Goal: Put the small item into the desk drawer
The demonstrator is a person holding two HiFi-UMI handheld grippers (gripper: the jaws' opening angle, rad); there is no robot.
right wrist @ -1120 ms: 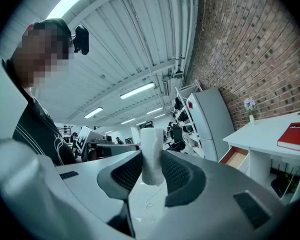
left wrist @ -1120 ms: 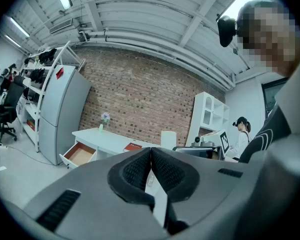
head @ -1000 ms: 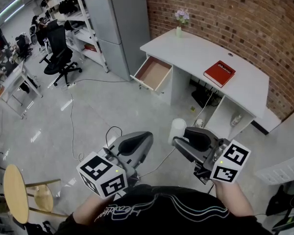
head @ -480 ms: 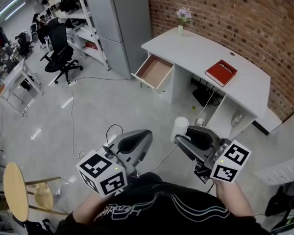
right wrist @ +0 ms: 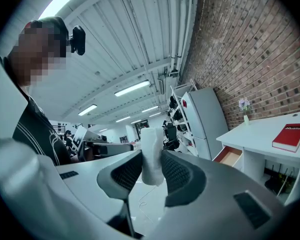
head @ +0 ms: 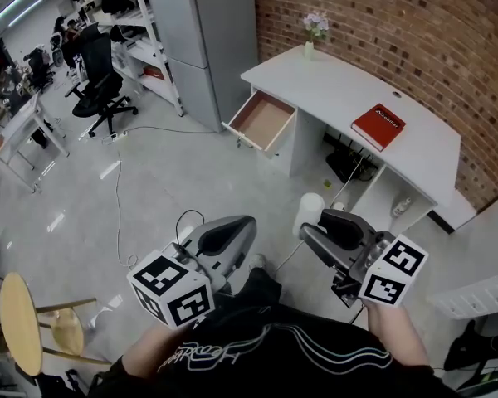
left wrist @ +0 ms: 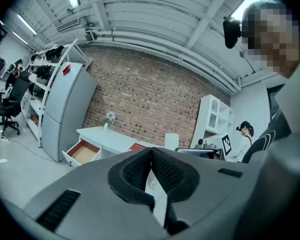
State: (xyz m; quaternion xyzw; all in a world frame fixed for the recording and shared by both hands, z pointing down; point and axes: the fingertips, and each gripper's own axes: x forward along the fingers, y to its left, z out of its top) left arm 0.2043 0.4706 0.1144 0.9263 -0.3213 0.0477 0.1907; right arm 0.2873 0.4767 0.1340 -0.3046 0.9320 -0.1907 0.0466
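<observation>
A small white roll (head: 308,211) stands upright between the pads of my right gripper (head: 314,229), which is shut on it; in the right gripper view the roll (right wrist: 151,155) sticks up above the gripper (right wrist: 151,173). My left gripper (head: 235,230) is shut and empty, its pads (left wrist: 140,170) pressed together. Both are held above the floor, a few steps short of the white desk (head: 340,89). The desk's drawer (head: 264,121) is pulled open and shows a bare brown inside; it also shows as the drawer (left wrist: 82,152) and the drawer (right wrist: 230,156) in the gripper views.
A red book (head: 378,126) and a vase of flowers (head: 315,28) are on the desk. A grey cabinet (head: 203,40) stands left of it, with shelving and an office chair (head: 98,80) beyond. A cable (head: 119,197) trails over the floor. A wooden stool (head: 21,326) is at the lower left.
The view has shifted slightly: the stool has slid lower left and a shoe now shows between the grippers. Both grippers keep their pose and the roll stays gripped.
</observation>
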